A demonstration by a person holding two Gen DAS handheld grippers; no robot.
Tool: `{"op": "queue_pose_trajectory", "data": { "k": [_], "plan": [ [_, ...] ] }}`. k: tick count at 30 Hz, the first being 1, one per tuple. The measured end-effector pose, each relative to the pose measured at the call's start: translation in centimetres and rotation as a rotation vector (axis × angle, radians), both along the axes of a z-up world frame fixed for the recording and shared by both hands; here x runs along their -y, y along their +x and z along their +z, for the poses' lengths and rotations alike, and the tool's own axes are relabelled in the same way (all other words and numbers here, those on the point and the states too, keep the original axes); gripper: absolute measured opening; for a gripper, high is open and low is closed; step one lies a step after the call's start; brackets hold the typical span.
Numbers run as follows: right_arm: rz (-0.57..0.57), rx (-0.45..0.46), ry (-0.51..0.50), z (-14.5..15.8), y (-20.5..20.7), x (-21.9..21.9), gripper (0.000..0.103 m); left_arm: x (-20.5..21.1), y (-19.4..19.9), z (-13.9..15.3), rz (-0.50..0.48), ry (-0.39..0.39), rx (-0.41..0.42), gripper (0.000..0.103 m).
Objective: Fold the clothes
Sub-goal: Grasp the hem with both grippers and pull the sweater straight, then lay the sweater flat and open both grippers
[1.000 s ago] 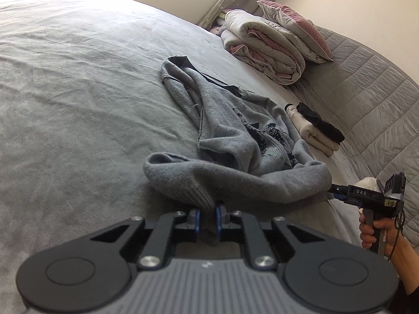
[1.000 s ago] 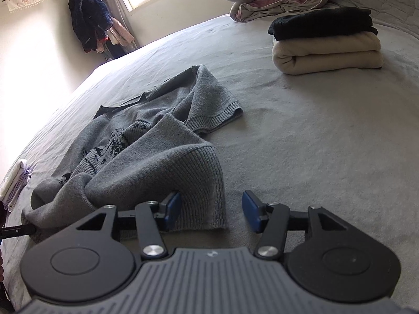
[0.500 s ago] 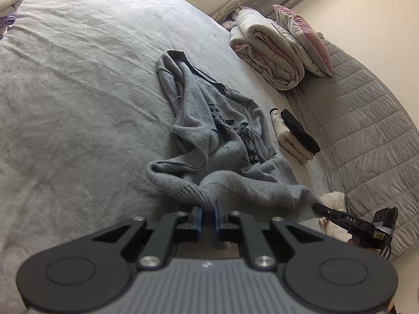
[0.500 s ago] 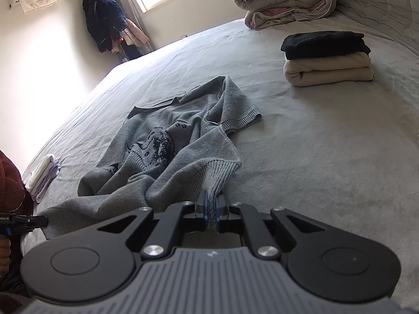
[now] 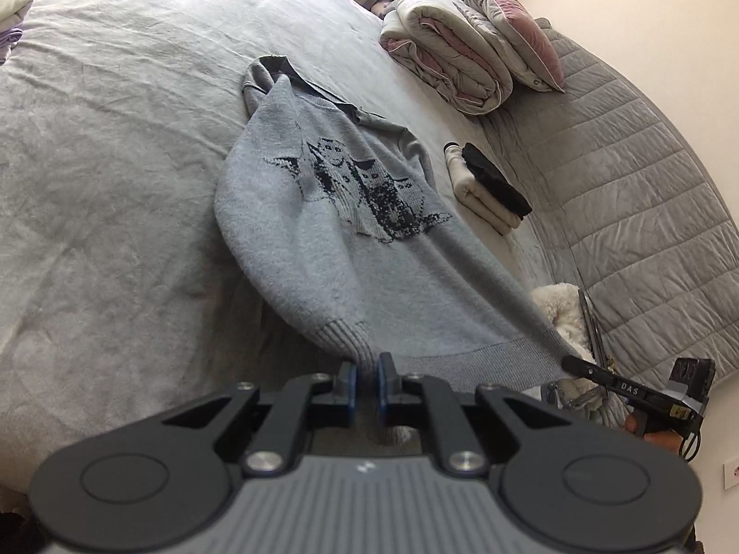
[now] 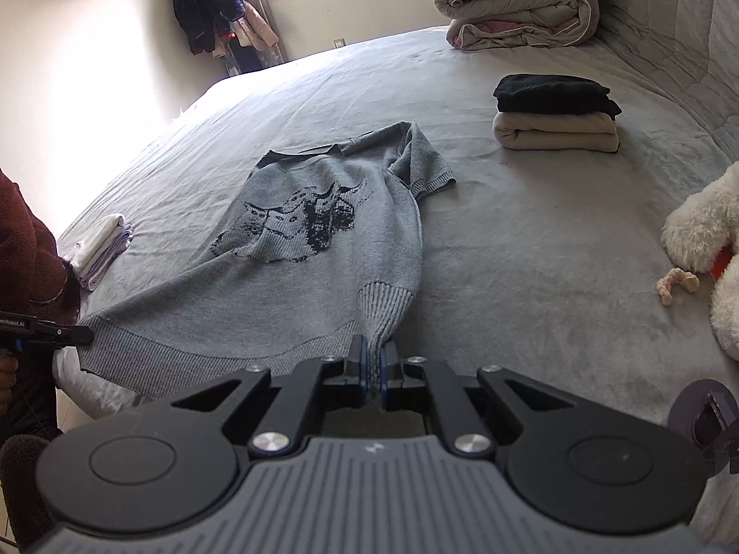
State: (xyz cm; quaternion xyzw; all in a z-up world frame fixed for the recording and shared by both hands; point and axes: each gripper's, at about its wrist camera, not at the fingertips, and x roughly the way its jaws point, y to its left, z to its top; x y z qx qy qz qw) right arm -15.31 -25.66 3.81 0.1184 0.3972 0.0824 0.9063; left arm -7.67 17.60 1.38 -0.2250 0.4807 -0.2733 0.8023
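Observation:
A grey knitted sweater [image 5: 351,240] with a dark owl pattern [image 6: 295,221] is stretched out over the grey bed, its ribbed hem lifted toward me. My left gripper [image 5: 366,371] is shut on one corner of the hem. My right gripper [image 6: 375,360] is shut on the other hem corner [image 6: 383,304]. In the left wrist view the right gripper [image 5: 570,362] shows at the far hem corner. In the right wrist view the left gripper [image 6: 85,334] pinches the hem at the left edge. The collar end lies on the bed, one sleeve [image 6: 425,161] folded beside it.
Folded black and cream clothes [image 6: 556,113] are stacked on the bed [image 6: 531,240] at the back right. A rolled quilt [image 6: 517,4] and pillow [image 5: 512,32] lie by the padded headboard. A white plush toy [image 6: 702,231] sits right, a small folded pile [image 6: 99,249] left.
The right gripper closed on the hem. Both grippers rose and pulled back, drawing the crumpled sweater out flat so its owl pattern now faces up.

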Motion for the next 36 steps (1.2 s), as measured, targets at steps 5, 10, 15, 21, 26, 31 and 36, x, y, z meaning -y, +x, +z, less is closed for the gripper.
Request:
{"op": "queue_pose_trajectory", "data": {
  "k": [5,10,15,21,26,31,36],
  "plan": [
    [-0.007,-0.054,-0.030,-1.9,0.1,0.2,0.006,-0.3,-0.5,-1.4,-0.012,0.057,-0.030,0.008],
    [-0.006,-0.129,-0.058,-4.6,1.0,-0.3,0.007,-0.2,0.0,-4.3,-0.024,0.119,-0.091,0.008],
    [0.004,-0.192,-0.089,-6.7,1.9,-0.7,0.011,-0.3,0.9,-6.4,-0.024,0.141,-0.137,0.012],
    [0.001,-0.198,-0.098,-6.1,3.0,-0.8,0.025,-2.1,3.3,-5.4,0.098,0.114,-0.111,0.045],
    [0.027,-0.150,-0.121,-4.5,4.7,-2.1,0.048,-1.5,6.8,-4.5,0.181,0.114,-0.049,0.052],
    [0.071,-0.122,-0.115,-3.4,6.9,-4.7,0.048,0.1,9.9,-5.3,0.274,0.179,0.054,0.052],
    [0.117,-0.112,-0.085,-3.4,9.8,-7.4,0.048,0.7,12.5,-6.9,0.301,0.219,0.118,0.052]
  ]
}}
